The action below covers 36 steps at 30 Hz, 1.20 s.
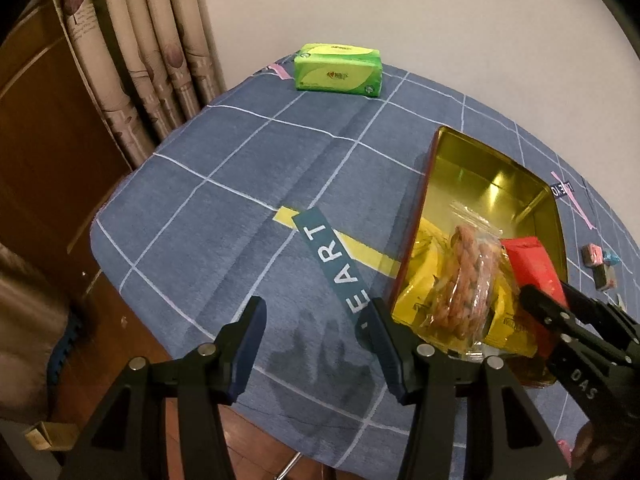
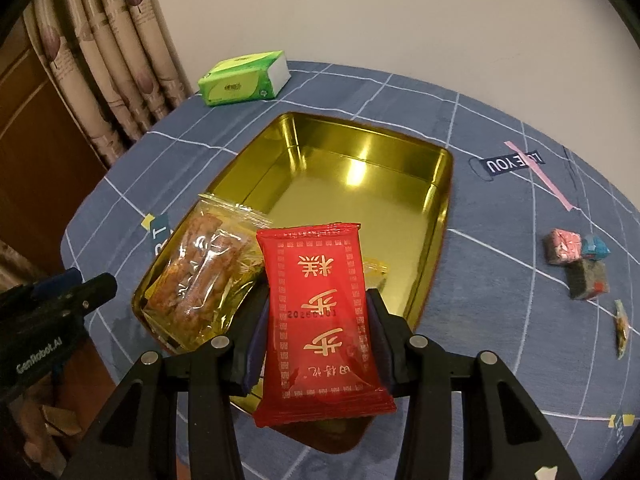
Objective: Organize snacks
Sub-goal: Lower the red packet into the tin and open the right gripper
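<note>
A gold tin tray (image 2: pixel 360 160) (image 1: pixel 480 168) lies on the blue checked cloth. Inside its near end lies a clear bag of twisted fried dough (image 2: pixel 200 272) (image 1: pixel 468 280) on top of a yellow packet (image 1: pixel 420 280). My right gripper (image 2: pixel 316 320) is shut on a red snack packet (image 2: pixel 320 320) (image 1: pixel 532 264) and holds it over the tray's near end. My left gripper (image 1: pixel 316 320) stands open over bare cloth just left of the tray, nothing between its fingers. The left gripper (image 2: pixel 92 284) shows at the left edge of the right wrist view.
A green tissue pack (image 1: pixel 338 68) (image 2: pixel 244 78) sits at the far edge of the table. Small wrapped cubes (image 2: pixel 576 256) (image 1: pixel 600 264) and a thin sachet (image 2: pixel 622 328) lie to the right of the tray. Curtains (image 1: pixel 140 40) and a wooden cabinet stand to the left.
</note>
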Available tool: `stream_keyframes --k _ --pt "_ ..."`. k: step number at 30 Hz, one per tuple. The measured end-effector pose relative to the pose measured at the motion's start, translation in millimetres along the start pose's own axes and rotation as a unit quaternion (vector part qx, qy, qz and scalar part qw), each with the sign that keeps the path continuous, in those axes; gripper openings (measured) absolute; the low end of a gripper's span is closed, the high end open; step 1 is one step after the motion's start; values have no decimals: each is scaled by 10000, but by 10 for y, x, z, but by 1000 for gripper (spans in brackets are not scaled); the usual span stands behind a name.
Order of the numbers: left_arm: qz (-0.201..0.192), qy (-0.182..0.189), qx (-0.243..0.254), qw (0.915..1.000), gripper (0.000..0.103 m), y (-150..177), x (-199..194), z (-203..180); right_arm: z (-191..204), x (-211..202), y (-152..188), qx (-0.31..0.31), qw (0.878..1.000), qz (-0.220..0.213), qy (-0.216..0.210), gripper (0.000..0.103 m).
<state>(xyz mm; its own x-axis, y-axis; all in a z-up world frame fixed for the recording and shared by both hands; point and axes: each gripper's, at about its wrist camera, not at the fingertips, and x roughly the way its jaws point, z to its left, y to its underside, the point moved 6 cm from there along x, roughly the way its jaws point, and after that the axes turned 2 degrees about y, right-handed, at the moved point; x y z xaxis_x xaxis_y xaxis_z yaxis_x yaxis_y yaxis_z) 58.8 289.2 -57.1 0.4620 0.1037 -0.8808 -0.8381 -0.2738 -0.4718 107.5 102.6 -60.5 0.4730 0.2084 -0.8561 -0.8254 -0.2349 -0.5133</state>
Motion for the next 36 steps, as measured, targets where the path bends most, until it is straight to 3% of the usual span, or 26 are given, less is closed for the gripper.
stream_keyframes --k 22,36 --pt "-23 21 48 10000 54 19 -12 -43 92 62 76 -72 9997 104 -231 45" --pt "-64 -4 127 9999 54 11 -27 -72 131 -108 74 -233 9993 -124 -259 56"
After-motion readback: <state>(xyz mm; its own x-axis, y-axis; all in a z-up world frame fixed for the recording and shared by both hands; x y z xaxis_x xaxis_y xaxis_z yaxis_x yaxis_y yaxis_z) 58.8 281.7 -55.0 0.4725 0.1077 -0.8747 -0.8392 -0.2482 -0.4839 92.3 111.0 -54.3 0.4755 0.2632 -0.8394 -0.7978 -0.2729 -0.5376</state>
